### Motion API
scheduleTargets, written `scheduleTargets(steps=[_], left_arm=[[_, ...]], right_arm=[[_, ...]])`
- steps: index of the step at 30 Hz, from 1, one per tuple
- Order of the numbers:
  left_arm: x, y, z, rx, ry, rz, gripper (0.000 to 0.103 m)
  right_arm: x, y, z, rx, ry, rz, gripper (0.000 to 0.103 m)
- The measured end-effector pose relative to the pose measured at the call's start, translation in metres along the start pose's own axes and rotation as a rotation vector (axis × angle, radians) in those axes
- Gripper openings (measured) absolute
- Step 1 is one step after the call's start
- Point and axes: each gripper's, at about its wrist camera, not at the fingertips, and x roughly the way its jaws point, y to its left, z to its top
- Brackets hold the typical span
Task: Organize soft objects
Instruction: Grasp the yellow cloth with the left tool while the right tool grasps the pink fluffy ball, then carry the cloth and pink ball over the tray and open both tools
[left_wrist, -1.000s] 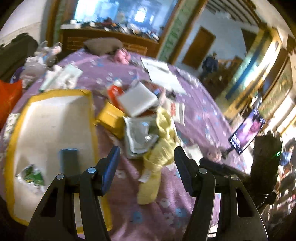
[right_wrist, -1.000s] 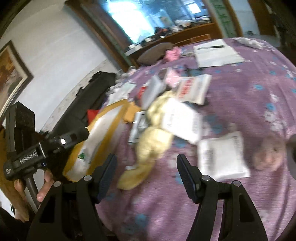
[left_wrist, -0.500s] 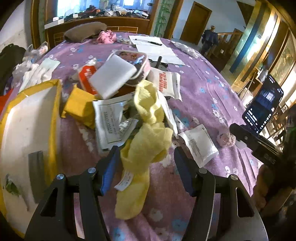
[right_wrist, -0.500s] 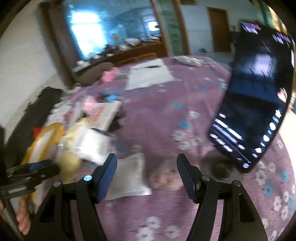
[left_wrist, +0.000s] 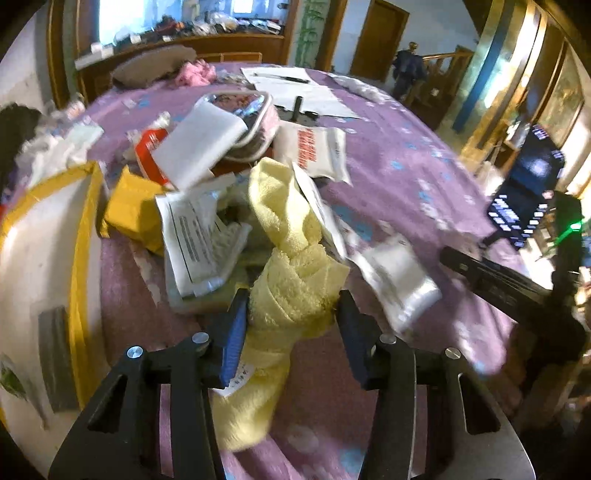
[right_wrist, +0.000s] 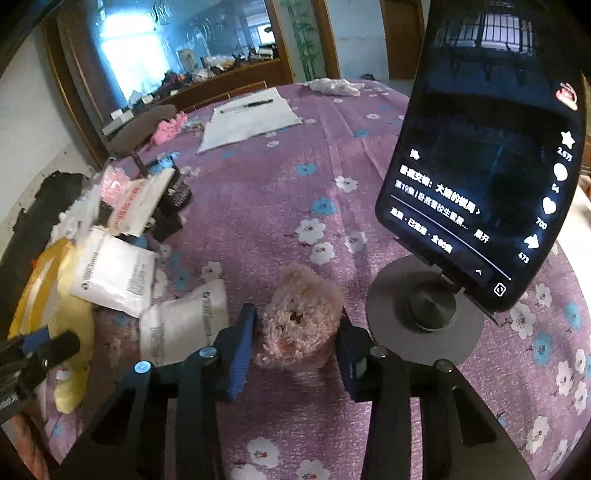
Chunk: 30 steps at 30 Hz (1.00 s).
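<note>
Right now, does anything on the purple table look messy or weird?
Yes. The yellow towel is twisted into a lumpy rope, partly buried under white packets heaped crookedly beside the yellow-rimmed tray. A small pink plush toy sits alone, away from the heap, near the phone stand.

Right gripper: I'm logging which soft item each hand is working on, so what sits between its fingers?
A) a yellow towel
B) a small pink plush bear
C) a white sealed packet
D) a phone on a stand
B: in the right wrist view the small pink plush bear sits between the right gripper fingers, beside the phone stand.
</note>
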Motion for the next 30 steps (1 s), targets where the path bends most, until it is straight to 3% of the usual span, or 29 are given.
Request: scheduleTargets(steps=[2,5,8,17,21,26,30], left_arm=[[-0.006,0.007,-0.003,-0.041,0.014,-0.074,0.046],[-0.016,0.021,-0.008,-0.114,0.022,-0.213,0.046],[-0.027,0.037,-0.011,-0.184,0.012,-0.3,0.046],[-0.085,0.088,-0.026,-0.355,-0.115,-0.387,0.045],[-0.129,0.121,-0.029,-0.412,-0.196,-0.37,0.045],[-0.179,0.178,-0.038,-0.512,-0.282,-0.18,0.045],[-0.184,0.216,-0.047,-0.573,-0.308,-0.051,0.046]], right_arm=[[-0.007,0.001,-0.001,0.005,-0.025,0.005,0.038],[-0.027,0.006,-0.002,0.02,-0.092,0.08,0.037],[-0.042,0.02,0.004,0.014,-0.143,0.15,0.037],[-0.055,0.091,0.009,-0.09,-0.149,0.385,0.037],[-0.054,0.133,0.009,-0.132,-0.116,0.527,0.037],[-0.043,0.213,0.008,-0.267,-0.065,0.679,0.037],[-0.022,0.266,0.005,-0.36,0.002,0.706,0.037]])
